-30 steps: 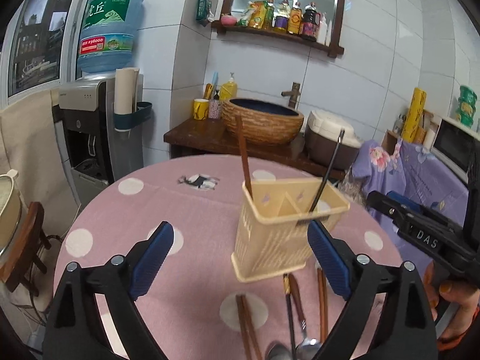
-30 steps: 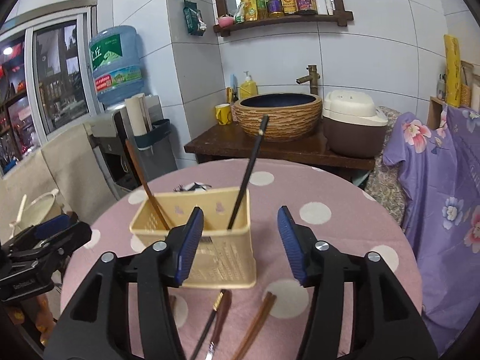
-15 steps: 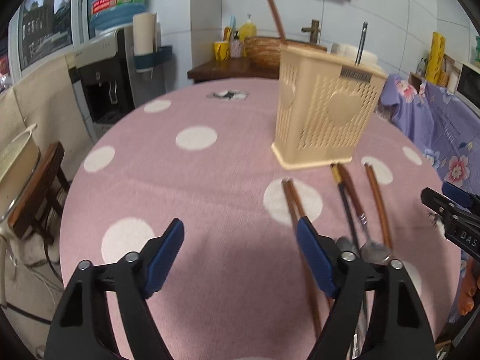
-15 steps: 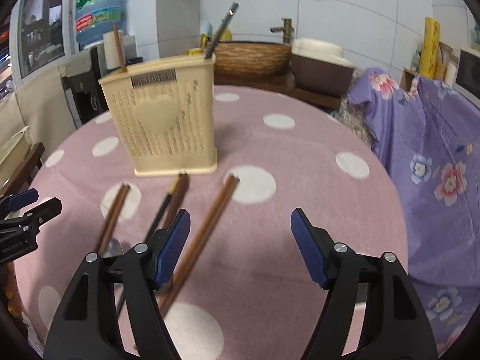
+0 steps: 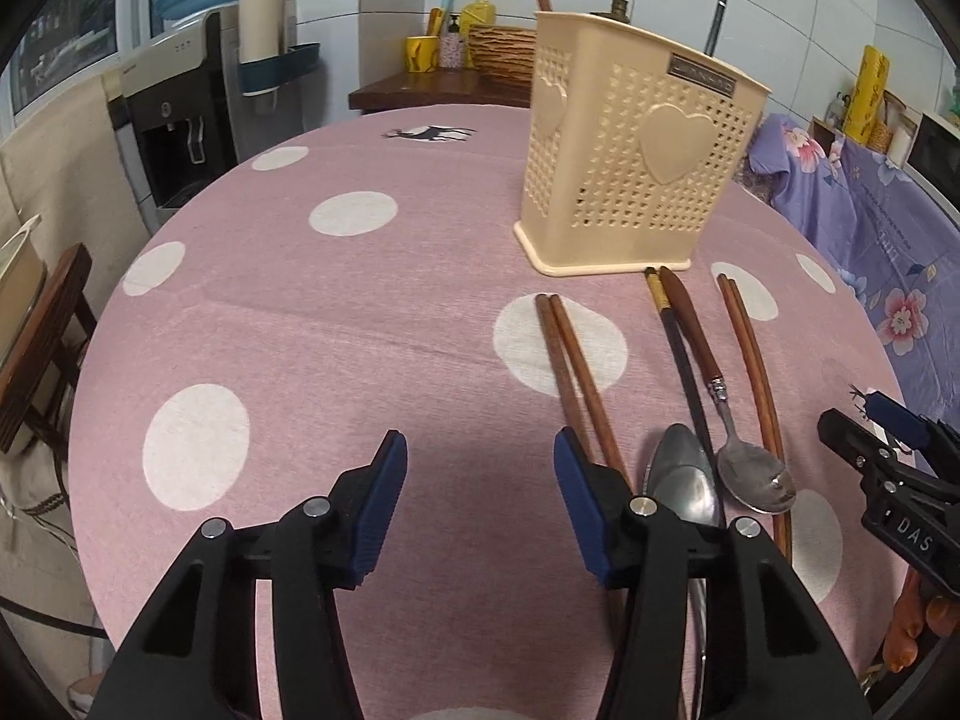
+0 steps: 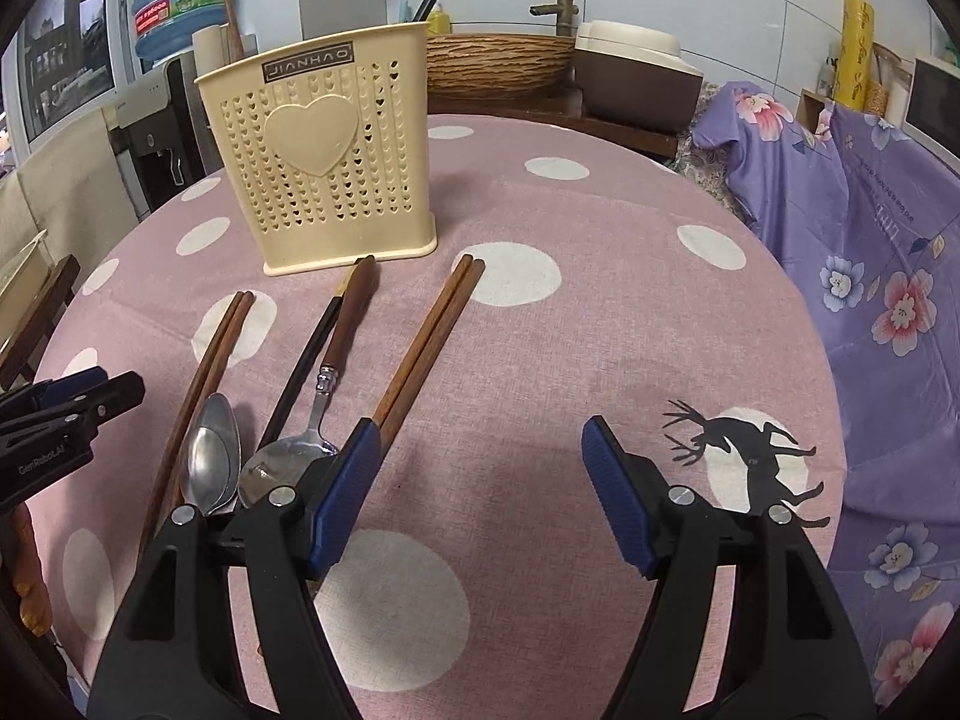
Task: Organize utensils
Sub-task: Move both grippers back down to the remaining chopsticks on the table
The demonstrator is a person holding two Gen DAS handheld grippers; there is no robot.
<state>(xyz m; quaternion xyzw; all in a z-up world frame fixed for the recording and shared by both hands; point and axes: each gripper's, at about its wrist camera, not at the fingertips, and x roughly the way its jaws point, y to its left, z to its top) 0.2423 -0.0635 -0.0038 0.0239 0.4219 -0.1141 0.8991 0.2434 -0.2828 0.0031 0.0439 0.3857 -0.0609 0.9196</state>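
A cream perforated utensil holder (image 5: 633, 162) (image 6: 327, 162) stands on the pink dotted table, with a brown chopstick and a dark utensil standing in it. In front of it lie a brown chopstick pair (image 5: 576, 372) (image 6: 210, 360), a black-handled spoon (image 5: 684, 468) (image 6: 210, 456), a wood-handled spoon (image 5: 750, 468) (image 6: 336, 360) and another chopstick pair (image 5: 756, 372) (image 6: 426, 342). My left gripper (image 5: 474, 504) is open and empty, low over the table left of the utensils. My right gripper (image 6: 480, 492) is open and empty, its left finger beside the right chopstick pair.
The round table (image 5: 300, 312) drops off at its edges. A water dispenser (image 5: 174, 102) and a wooden chair (image 5: 36, 348) stand to the left. A sideboard with a woven basin (image 6: 498, 60) and a cooker (image 6: 636, 72) stands behind; purple floral cloth (image 6: 870, 210) hangs at right.
Both grippers have dropped from above the holder to low over the table and pulled back toward the near edge. The utensils on the table now lie just ahead.
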